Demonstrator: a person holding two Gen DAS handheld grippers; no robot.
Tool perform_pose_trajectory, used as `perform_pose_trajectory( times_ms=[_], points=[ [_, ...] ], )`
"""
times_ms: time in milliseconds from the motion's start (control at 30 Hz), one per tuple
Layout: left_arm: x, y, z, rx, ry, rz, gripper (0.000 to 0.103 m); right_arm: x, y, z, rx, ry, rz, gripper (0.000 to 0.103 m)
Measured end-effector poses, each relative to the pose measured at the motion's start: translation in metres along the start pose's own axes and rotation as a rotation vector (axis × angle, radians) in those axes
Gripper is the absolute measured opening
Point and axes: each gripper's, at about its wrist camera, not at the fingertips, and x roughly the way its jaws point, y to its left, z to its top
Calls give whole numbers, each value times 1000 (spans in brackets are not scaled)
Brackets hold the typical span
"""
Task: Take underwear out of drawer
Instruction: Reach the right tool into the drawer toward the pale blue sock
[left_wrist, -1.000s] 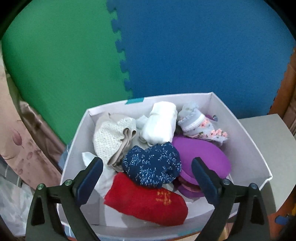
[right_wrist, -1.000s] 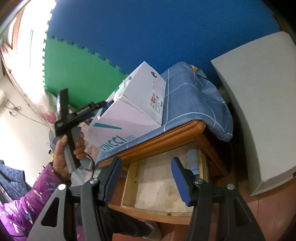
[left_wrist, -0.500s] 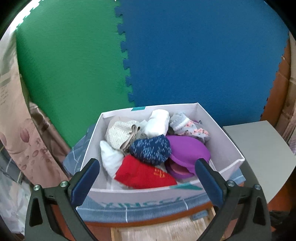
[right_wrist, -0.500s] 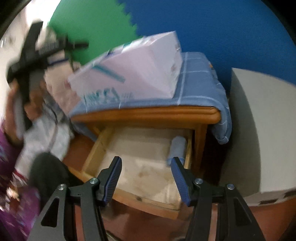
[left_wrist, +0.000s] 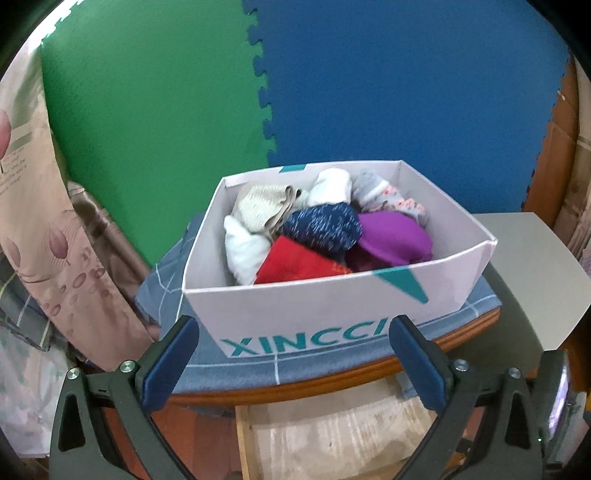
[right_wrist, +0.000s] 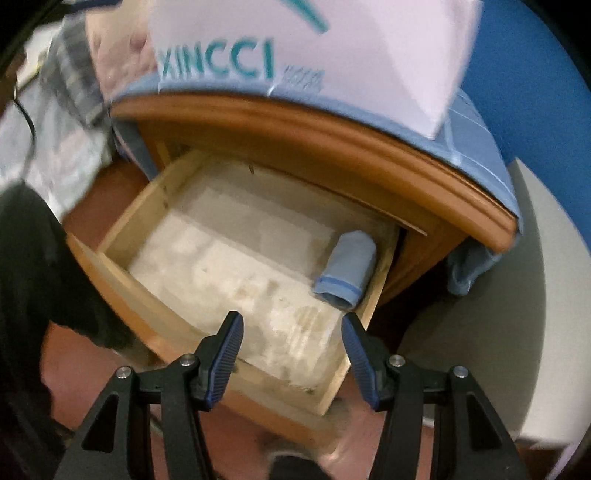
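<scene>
Right wrist view: one blue roll (right_wrist: 347, 271) remains in the open drawer (right_wrist: 147, 299); right gripper (right_wrist: 291, 360) and left gripper (left_wrist: 291, 363) both gape, empty.

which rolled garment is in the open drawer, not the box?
The light blue roll, alone at the drawer's right side. The red, navy, purple and white ones sit in the box.
</scene>
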Motion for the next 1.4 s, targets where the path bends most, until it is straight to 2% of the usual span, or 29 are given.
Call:
perform_pose_trajectory(
  times_ms=[333,400,567,700,800,867,1033,1133,1233,1300,1400],
  points=[
    [22,12,-30,-21,42,16,102,53,14,16,-161,96,-87,57],
    [21,14,-38,-25,23,22,102,64,20,15,-223,119,-119,57],
    [10,30,-59,-63,-83,48,102,91,44,9,-408,160,-232,56],
    [12,42,-60,-102,-89,51,102,104,42,16,-442,161,-296,56],
    [20,43,-63,-114,-61,27,102,114,34,21,-440,167,-347,56],
    [26,40,-64,-99,-47,25,102,123,27,24,-418,189,-334,56],
    [32,24,-67,-35,-31,22,102,138,24,31,-456,181,-351,56],
    [34,13,-69,3,-30,21,102,152,22,35,-478,194,-386,56],
    [37,6,-70,39,-25,26,102,163,21,38,-510,193,-439,64],
    [39,3,-70,50,-22,27,102,170,17,37,-508,205,-469,65],
    [43,3,-70,47,-10,22,102,183,16,34,-516,277,-441,73]
  ],
)
